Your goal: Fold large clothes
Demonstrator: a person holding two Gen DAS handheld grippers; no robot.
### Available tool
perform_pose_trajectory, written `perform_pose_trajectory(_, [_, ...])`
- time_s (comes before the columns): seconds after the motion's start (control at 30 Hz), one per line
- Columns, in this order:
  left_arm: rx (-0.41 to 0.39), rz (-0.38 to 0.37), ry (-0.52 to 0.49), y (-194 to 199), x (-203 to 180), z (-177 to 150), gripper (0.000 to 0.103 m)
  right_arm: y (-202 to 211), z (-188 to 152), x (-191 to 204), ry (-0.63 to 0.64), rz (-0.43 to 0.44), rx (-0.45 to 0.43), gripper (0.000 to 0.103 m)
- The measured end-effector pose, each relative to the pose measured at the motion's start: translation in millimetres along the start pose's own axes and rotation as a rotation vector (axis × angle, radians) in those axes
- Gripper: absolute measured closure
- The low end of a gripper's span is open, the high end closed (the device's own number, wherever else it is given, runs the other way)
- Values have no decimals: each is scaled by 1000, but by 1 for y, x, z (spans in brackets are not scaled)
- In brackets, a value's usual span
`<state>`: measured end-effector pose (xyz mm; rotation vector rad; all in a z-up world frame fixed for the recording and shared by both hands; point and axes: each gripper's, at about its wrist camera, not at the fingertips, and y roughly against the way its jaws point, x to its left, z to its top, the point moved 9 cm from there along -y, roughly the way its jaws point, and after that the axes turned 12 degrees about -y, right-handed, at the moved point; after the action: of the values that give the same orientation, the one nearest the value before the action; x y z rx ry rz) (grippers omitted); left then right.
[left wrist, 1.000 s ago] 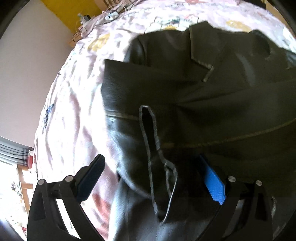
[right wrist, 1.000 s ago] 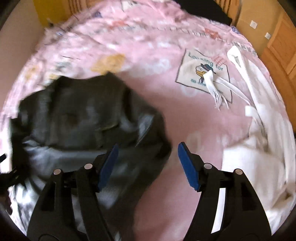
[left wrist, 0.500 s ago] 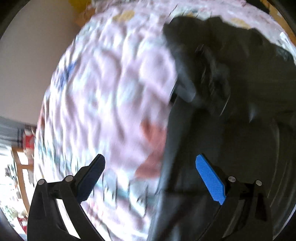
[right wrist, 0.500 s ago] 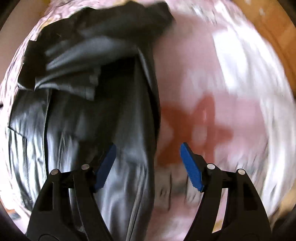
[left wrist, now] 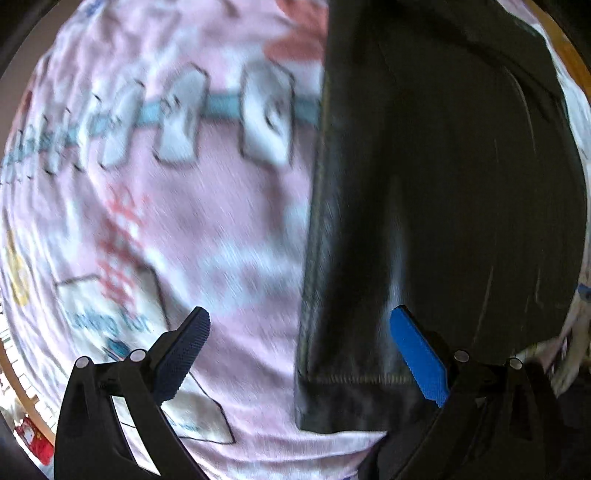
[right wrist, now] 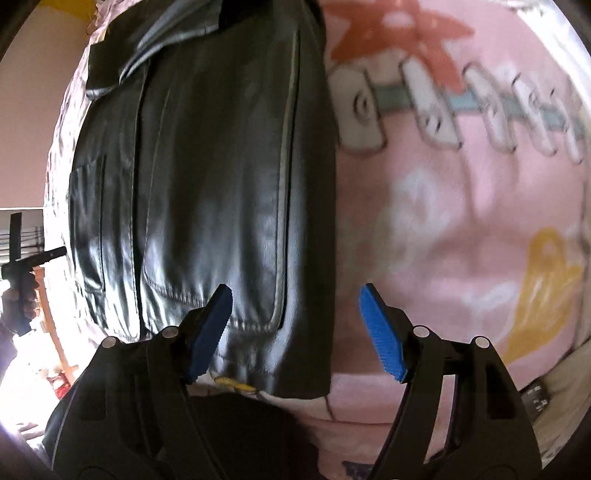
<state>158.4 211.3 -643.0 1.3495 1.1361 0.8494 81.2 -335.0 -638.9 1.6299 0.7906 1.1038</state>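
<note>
Lying flat on a pink printed bedsheet, with hem nearest and collar farthest: a black leather jacket, the landmark for everything below.

Nearest the jacket's hem, seen from the right wrist: right gripper pointing steeply down, jaws spread wide with nothing pinched. Left blue ribbed pad over the hem's stitched pocket corner, right blue pad past the jacket's right edge, over bare sheet. Whether either pad touches the leather cannot be told.

From the left wrist: left gripper pointing straight down, likewise spread and gripping nothing. Its blue pad over the jacket near the hem seam, its dark pad off the jacket's left edge, above a white printed patch with blue lettering. Heavily motion-blurred throughout.

Further up from the hem: long seams and a patch pocket running along the jacket body. Beside the jacket's right edge, a printed row of white tags on a blue line and an orange starfish shape.

Farthest, at the jacket's top: folded collar and lapel. Beyond the jacket's left edge, a hand gripping a black handle.
</note>
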Motion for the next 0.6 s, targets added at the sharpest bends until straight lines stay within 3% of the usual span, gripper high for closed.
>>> perform_pose_trajectory(0.2, [35,9,-55,-28,-7,-18,8,-29,-11,1,-9,27,48,33])
perform_pose_trajectory(0.43, [40,-96,16,-38,-11,-27,8,-32,-7,-7,-69,101,76,33])
perform_pose_trajectory(0.6, [44,-135,4,-46,-24,-40,8,-37,-4,-8,-113,166,93,20])
